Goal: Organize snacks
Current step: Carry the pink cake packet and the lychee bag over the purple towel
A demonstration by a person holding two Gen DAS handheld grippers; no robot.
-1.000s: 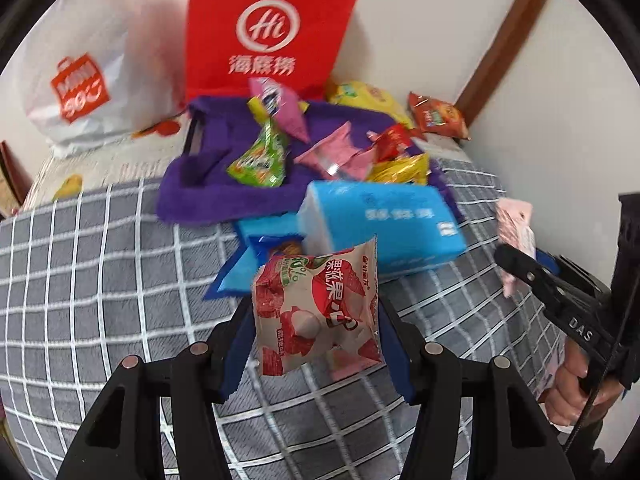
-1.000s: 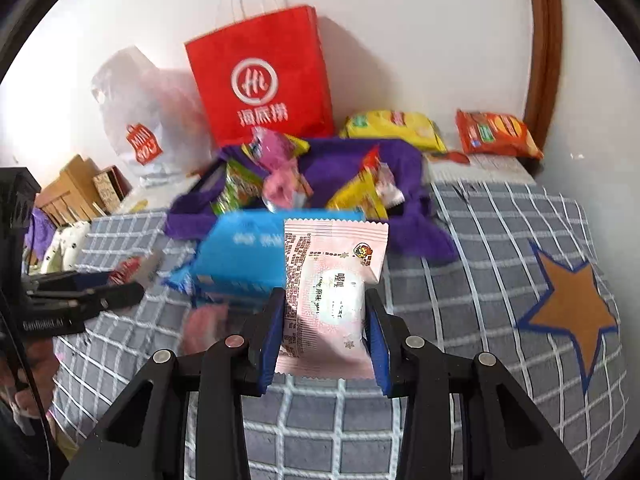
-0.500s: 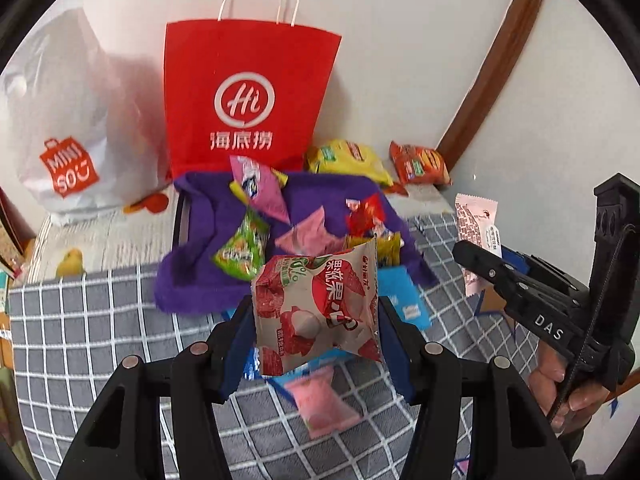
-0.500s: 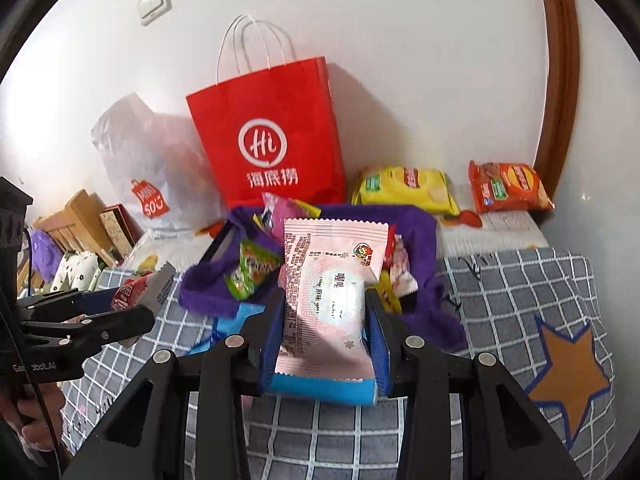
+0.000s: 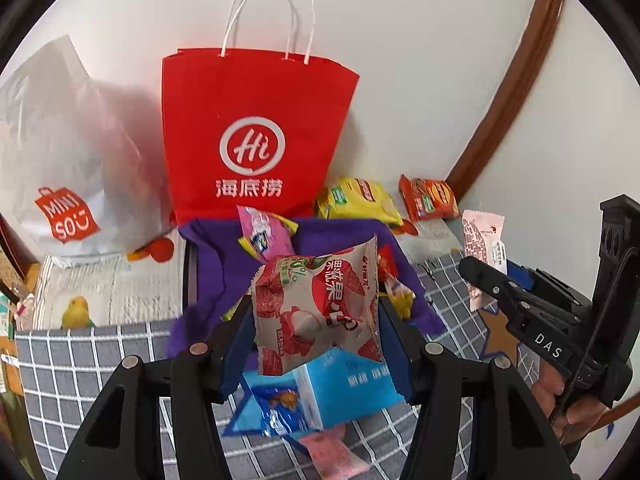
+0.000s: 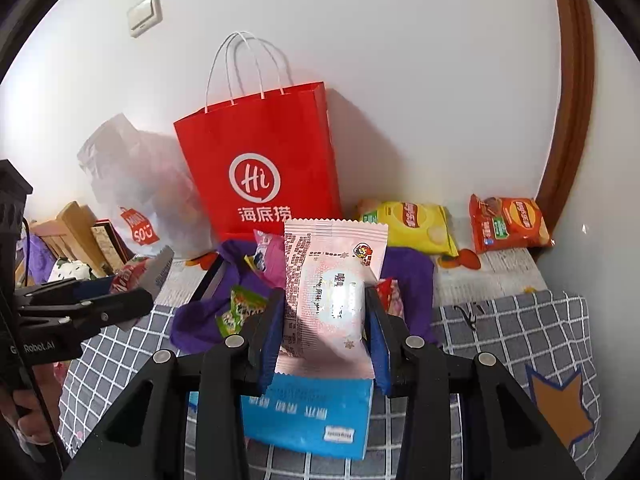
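My left gripper [image 5: 316, 316] is shut on a red-and-white lychee snack packet [image 5: 320, 304], held in the air in front of a purple cloth-lined tray [image 5: 208, 264] with several snack packets in it. My right gripper [image 6: 324, 320] is shut on a pale pink snack packet [image 6: 328, 276], held above a blue tissue pack [image 6: 312, 416]. The right gripper with its pink packet [image 5: 484, 248] shows at the right of the left wrist view. The left gripper [image 6: 132, 292] shows at the left of the right wrist view.
A red paper bag [image 5: 252, 136] and a white plastic bag [image 5: 60, 152] stand against the wall behind the tray. Yellow [image 5: 360, 200] and orange [image 5: 430, 196] chip bags lie at the back right. A blue packet [image 5: 280, 408] and a pink packet [image 5: 336, 452] lie on the grey checked cloth.
Both grippers have risen and tilted up with their packets still held. The wall and the red bag's handles now fill more of each view.
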